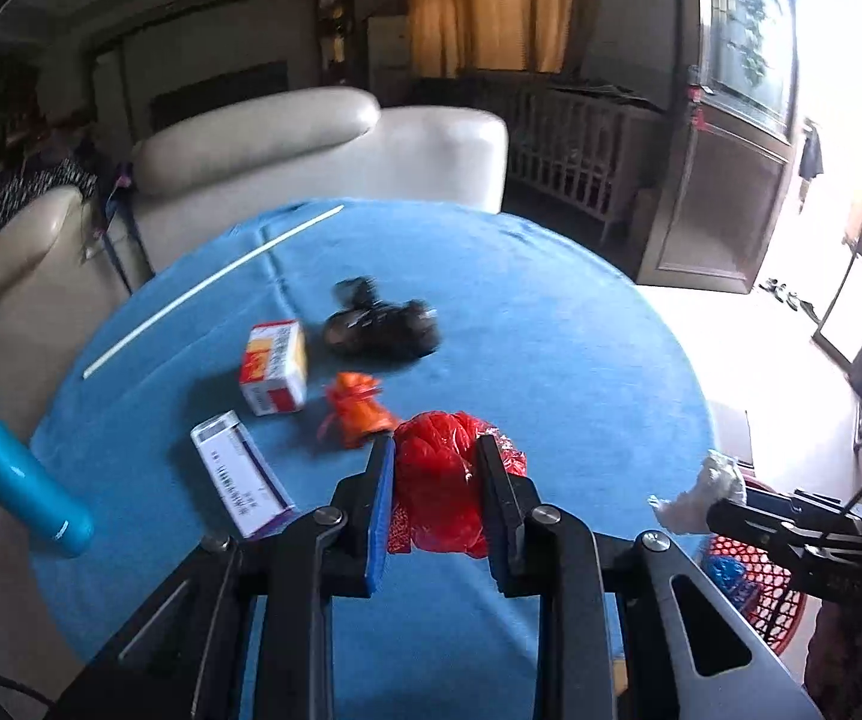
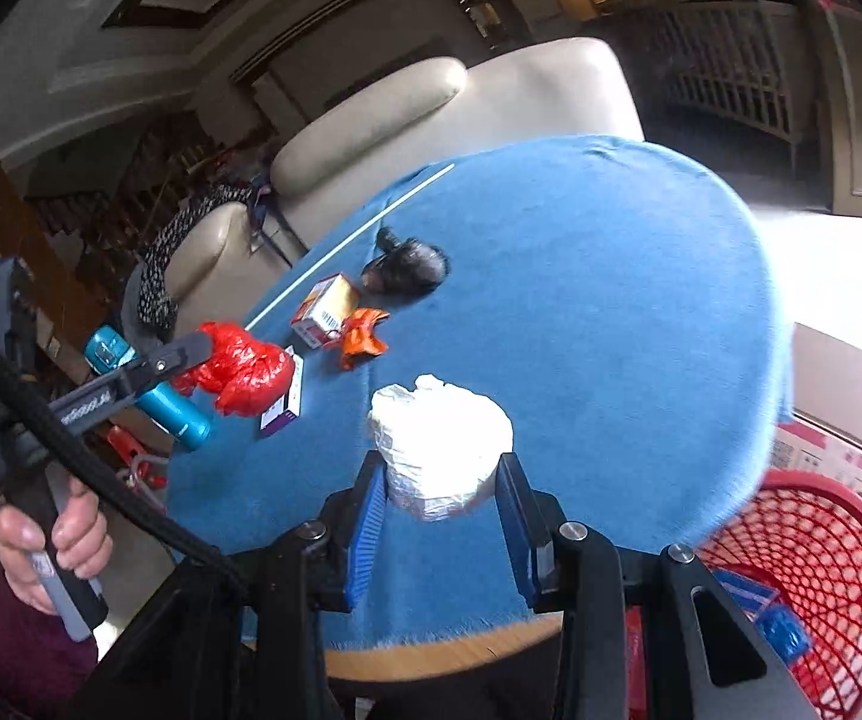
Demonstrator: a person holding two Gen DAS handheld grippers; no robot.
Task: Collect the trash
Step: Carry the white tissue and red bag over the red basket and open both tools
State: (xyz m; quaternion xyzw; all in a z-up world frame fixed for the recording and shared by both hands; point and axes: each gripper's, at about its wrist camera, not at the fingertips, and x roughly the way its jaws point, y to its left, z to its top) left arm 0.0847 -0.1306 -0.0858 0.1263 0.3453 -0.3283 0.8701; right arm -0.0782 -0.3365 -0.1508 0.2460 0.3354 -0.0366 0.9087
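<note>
My left gripper [image 1: 436,450] is shut on a crumpled red plastic bag [image 1: 438,483], held above the round blue-covered table [image 1: 551,360]; the bag also shows in the right wrist view [image 2: 245,369]. My right gripper [image 2: 440,462] is shut on a white crumpled plastic wad [image 2: 440,450], also seen in the left wrist view [image 1: 704,495] near the table's right edge. On the table lie an orange wrapper [image 1: 356,414], a black crumpled bag [image 1: 380,327], an orange-and-white box [image 1: 275,366] and a white-and-purple box [image 1: 242,474].
A red mesh basket [image 2: 815,576] with blue and red scraps stands on the floor at the table's lower right. A white straw [image 1: 209,285] lies at the far left of the table. A teal bottle [image 1: 5,456] is at the left edge. A cream sofa [image 1: 311,150] stands behind.
</note>
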